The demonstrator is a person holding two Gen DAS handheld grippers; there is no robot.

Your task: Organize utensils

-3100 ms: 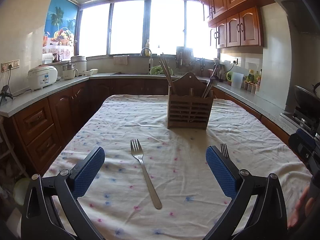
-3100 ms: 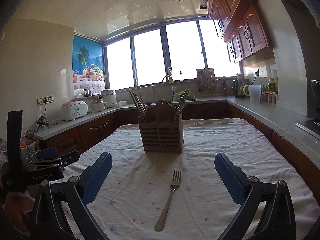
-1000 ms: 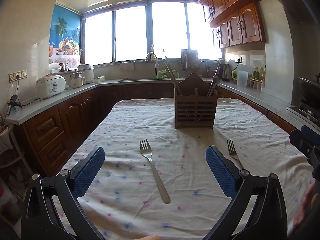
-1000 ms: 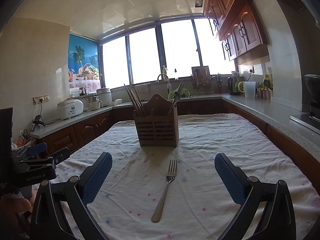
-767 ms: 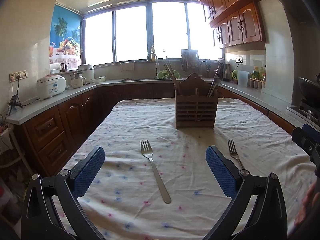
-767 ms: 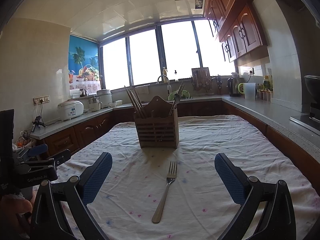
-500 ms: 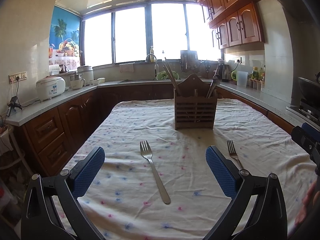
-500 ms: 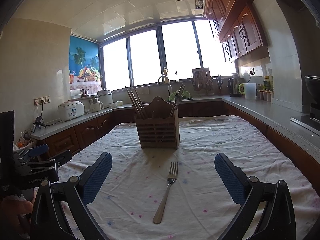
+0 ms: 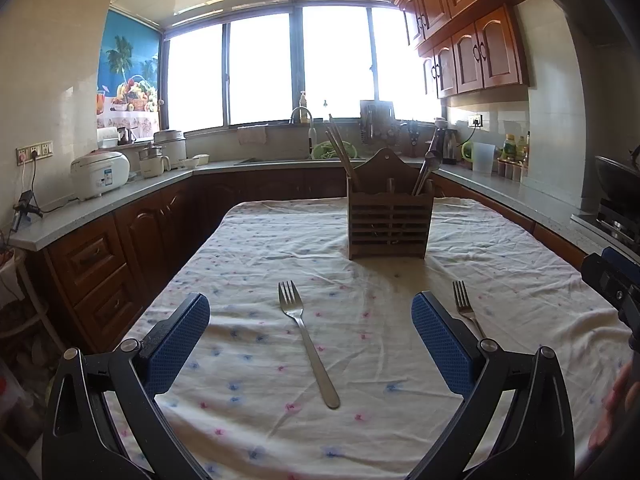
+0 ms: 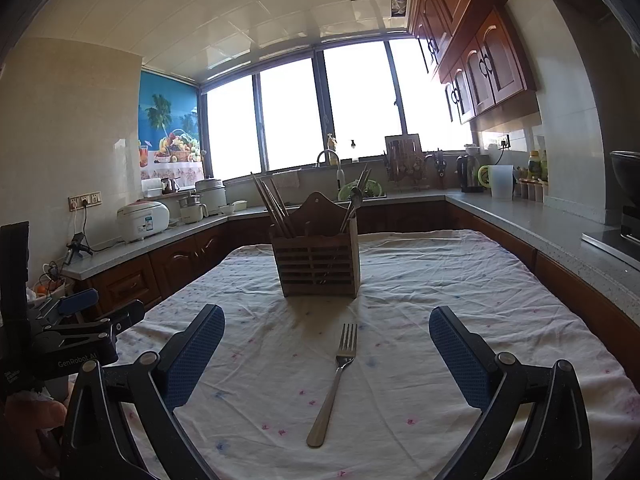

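Note:
Two steel forks lie on the cloth-covered table. In the left wrist view, one fork [image 9: 307, 340] lies between the fingers of my open, empty left gripper [image 9: 310, 320]; the second fork [image 9: 466, 310] lies partly hidden behind its right finger. In the right wrist view that second fork [image 10: 335, 380] lies between the fingers of my open, empty right gripper [image 10: 326, 334]. A wooden utensil caddy [image 9: 390, 220] stands further back, holding chopsticks and spoons; it also shows in the right wrist view [image 10: 318, 264].
The table [image 9: 248, 248] wears a white dotted cloth. Kitchen counters run along the left, back and right, with a rice cooker [image 9: 100, 174], a sink tap [image 9: 302, 114] and a kettle [image 10: 468, 178]. The left gripper's body [image 10: 72, 340] shows at the right view's left edge.
Both grippers have drifted slightly, so the caddy and forks shift a little in view. The forks have not moved on the cloth. Both grippers stay open.

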